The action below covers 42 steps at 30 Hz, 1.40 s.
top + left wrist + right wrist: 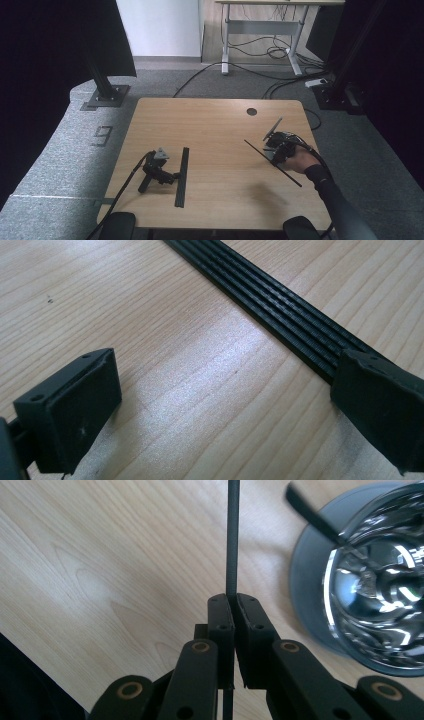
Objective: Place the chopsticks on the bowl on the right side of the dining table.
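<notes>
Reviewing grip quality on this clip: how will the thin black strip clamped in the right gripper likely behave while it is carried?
The thin black strip looks fairly stiff: it runs straight past both sides of the right gripper. Being long and slim, it is probably light, but may pivot between the shut jaws, since they pinch only a short stretch of it.

Grey carpet (60, 150), white wall (160, 25), far desk (262, 30).

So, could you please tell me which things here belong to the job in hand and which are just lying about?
In the job, as far as the pictures suggest:
- thin black strip, clamped in the right gripper
- wide ribbed black strip, flat on the table
- left gripper, open, lying beside it

Lying about:
- floor cables
- far desk
- shiny reflector
</notes>
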Each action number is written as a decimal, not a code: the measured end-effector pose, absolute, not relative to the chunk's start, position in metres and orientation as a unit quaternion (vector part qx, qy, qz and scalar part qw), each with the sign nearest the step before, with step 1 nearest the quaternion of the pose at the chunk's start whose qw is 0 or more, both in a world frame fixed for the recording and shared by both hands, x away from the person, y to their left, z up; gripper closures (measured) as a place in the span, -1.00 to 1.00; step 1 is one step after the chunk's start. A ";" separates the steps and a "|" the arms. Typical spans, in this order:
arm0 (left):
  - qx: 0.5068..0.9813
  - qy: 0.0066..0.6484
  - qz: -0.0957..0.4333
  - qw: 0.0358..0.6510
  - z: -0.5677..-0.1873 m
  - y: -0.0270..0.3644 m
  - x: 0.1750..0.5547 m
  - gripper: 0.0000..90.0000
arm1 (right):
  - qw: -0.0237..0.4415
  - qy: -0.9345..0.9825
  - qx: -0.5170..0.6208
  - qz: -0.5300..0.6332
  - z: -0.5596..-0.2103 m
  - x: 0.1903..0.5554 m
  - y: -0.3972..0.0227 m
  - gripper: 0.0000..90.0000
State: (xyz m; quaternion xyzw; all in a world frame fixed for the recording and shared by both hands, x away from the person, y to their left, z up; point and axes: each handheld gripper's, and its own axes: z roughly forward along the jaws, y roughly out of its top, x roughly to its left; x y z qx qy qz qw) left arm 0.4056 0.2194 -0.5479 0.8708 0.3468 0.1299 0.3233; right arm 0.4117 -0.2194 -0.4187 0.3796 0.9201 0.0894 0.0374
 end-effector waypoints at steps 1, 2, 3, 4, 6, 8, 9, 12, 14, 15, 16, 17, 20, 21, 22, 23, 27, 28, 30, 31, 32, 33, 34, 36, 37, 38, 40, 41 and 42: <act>0.871 0.347 0.130 0.323 -0.548 0.219 0.406 -1.00 | 0.041 0.920 0.379 0.090 -0.416 0.413 -0.220 0.90; 0.871 0.347 0.130 0.323 -0.548 0.219 0.406 -1.00 | 0.045 0.920 0.379 0.092 -0.414 0.414 -0.221 0.90; 0.871 0.347 0.130 0.323 -0.548 0.219 0.406 -1.00 | 0.048 0.919 0.381 0.092 -0.411 0.416 -0.222 0.90; 0.871 0.347 0.130 0.323 -0.548 0.219 0.406 -1.00 | 0.052 0.917 0.383 0.093 -0.408 0.417 -0.223 0.90; 0.871 0.347 0.130 0.323 -0.548 0.219 0.406 -1.00 | 0.060 0.915 0.390 0.089 -0.404 0.421 -0.227 0.90; 0.871 0.347 0.130 0.323 -0.548 0.219 0.406 -1.00 | 0.067 0.912 0.397 0.085 -0.403 0.426 -0.231 0.90; 0.871 0.347 0.130 0.323 -0.548 0.219 0.406 -1.00 | 0.068 0.910 0.400 0.084 -0.404 0.428 -0.232 0.90; 0.871 0.347 0.130 0.323 -0.548 0.219 0.406 -1.00 | 0.072 0.908 0.406 0.077 -0.408 0.434 -0.237 0.90; 0.870 0.348 0.129 0.323 -0.548 0.219 0.405 -1.00 | 0.074 0.905 0.411 0.074 -0.412 0.438 -0.240 0.90; 0.871 0.348 0.129 0.323 -0.548 0.219 0.405 -1.00 | 0.075 0.905 0.412 0.074 -0.414 0.440 -0.241 0.90; 0.870 0.348 0.129 0.324 -0.548 0.219 0.405 -1.00 | 0.076 0.904 0.414 0.073 -0.416 0.442 -0.242 0.91; 0.870 0.348 0.129 0.324 -0.548 0.219 0.405 -1.00 | 0.076 0.904 0.415 0.071 -0.419 0.443 -0.243 0.91; 0.871 0.348 0.129 0.323 -0.548 0.219 0.405 -1.00 | 0.077 0.902 0.419 0.068 -0.425 0.449 -0.247 0.91; 0.871 0.348 0.129 0.323 -0.548 0.219 0.405 -1.00 | 0.078 0.901 0.421 0.066 -0.427 0.450 -0.248 0.91; 0.871 0.348 0.129 0.323 -0.548 0.219 0.405 -1.00 | 0.077 0.901 0.423 0.065 -0.429 0.452 -0.249 0.91; 0.871 0.348 0.129 0.323 -0.548 0.219 0.405 -1.00 | 0.079 0.900 0.424 0.065 -0.431 0.453 -0.250 0.91; 0.871 0.348 0.129 0.323 -0.548 0.219 0.405 -1.00 | 0.081 0.898 0.427 0.064 -0.439 0.459 -0.254 0.91; 0.871 0.348 0.129 0.323 -0.548 0.219 0.405 -1.00 | 0.079 0.898 0.428 0.062 -0.440 0.460 -0.254 0.91; 0.871 0.348 0.129 0.323 -0.548 0.219 0.405 -1.00 | 0.079 0.898 0.429 0.059 -0.445 0.463 -0.255 0.91; 0.871 0.348 0.129 0.323 -0.548 0.219 0.405 -1.00 | 0.079 0.898 0.429 0.057 -0.447 0.464 -0.255 0.91; 0.871 0.348 0.129 0.323 -0.548 0.219 0.405 -1.00 | 0.079 0.897 0.432 0.056 -0.449 0.465 -0.256 0.91; 0.871 0.348 0.129 0.323 -0.548 0.219 0.405 -1.00 | 0.080 0.896 0.433 0.055 -0.451 0.466 -0.256 0.91; 0.871 0.348 0.129 0.323 -0.548 0.219 0.405 -1.00 | 0.078 0.896 0.433 0.054 -0.452 0.467 -0.257 0.91; 0.871 0.348 0.129 0.323 -0.548 0.219 0.405 -1.00 | 0.077 0.895 0.435 0.054 -0.455 0.468 -0.258 0.91; 0.871 0.348 0.129 0.323 -0.548 0.219 0.405 -1.00 | 0.075 0.895 0.437 0.053 -0.456 0.468 -0.259 0.91; 0.871 0.348 0.129 0.323 -0.548 0.219 0.405 -1.00 | 0.075 0.895 0.437 0.052 -0.457 0.469 -0.259 0.90; 0.871 0.348 0.129 0.323 -0.548 0.219 0.405 -1.00 | 0.076 0.895 0.437 0.051 -0.459 0.469 -0.260 0.90; 0.871 0.348 0.129 0.323 -0.548 0.219 0.405 -1.00 | 0.075 0.895 0.438 0.050 -0.459 0.469 -0.261 0.90; 0.871 0.348 0.129 0.323 -0.548 0.219 0.405 -1.00 | 0.074 0.895 0.437 0.051 -0.460 0.469 -0.262 0.90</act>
